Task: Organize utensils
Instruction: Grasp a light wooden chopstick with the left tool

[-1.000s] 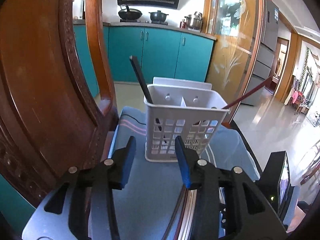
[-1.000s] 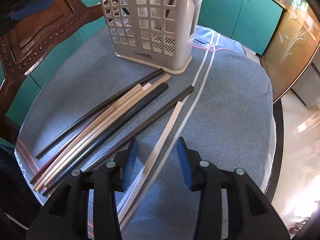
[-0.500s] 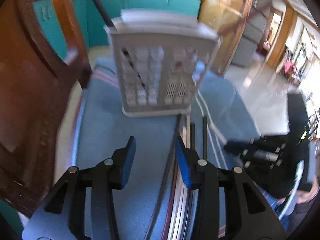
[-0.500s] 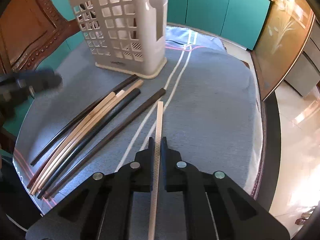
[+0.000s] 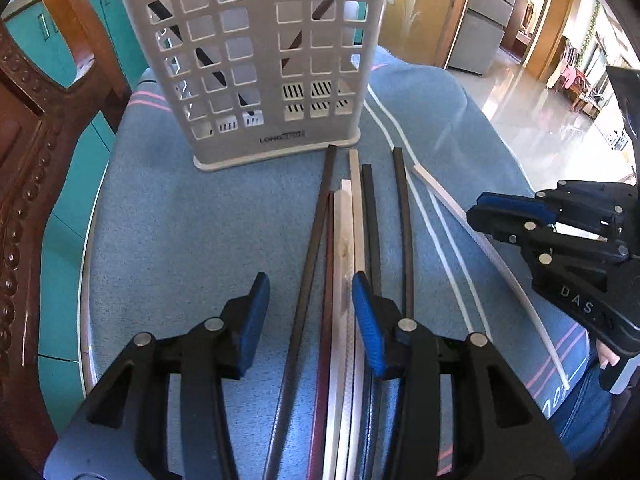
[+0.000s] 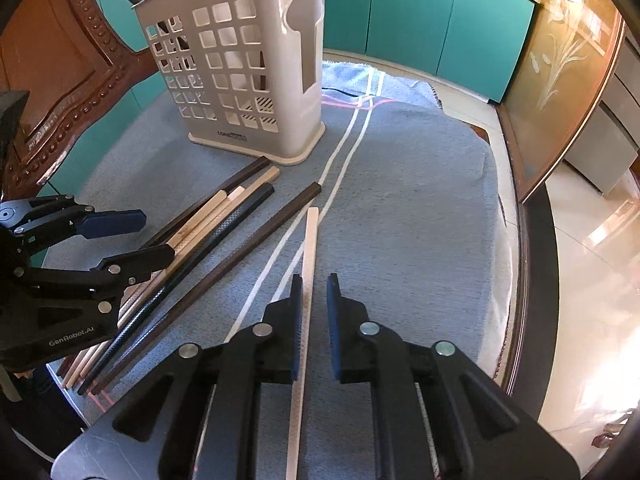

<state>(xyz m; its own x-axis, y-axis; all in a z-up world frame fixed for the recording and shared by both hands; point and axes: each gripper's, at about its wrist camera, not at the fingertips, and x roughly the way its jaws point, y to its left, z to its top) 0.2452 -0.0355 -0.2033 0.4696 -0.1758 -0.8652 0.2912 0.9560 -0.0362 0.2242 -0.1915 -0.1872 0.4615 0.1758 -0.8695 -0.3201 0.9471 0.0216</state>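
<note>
Nearest the right wrist camera, the right gripper (image 6: 314, 284) sits low over the blue cloth (image 6: 400, 220) on the tabletop with a white chopstick (image 6: 310, 240) running between its jaws. The jaws have just been opening a little: the stick lies against the left pad and a sliver of cloth shows before the right one, so it looks bracketed, not pinched. The left gripper (image 5: 309, 284) hangs over the bundle of chopsticks (image 5: 340, 220) with its jaws spread. They too have just been opening, and they straddle several dark and pale sticks without pressing on any. Past the bundle's far tips stands the white slotted utensil caddy (image 5: 256, 60), upright, with at least two dark sticks leaning inside. A carved wooden chair (image 5: 24, 160) stands to one side and teal cabinets (image 6: 400, 20) beyond. The step in hand reads as picking loose chopsticks off the cloth for the caddy — most are not yet in. Next, the right jaws need to close squarely on the white stick before lifting, while the left must single out one stick — otherwise its neighbours may be dragged along.
</note>
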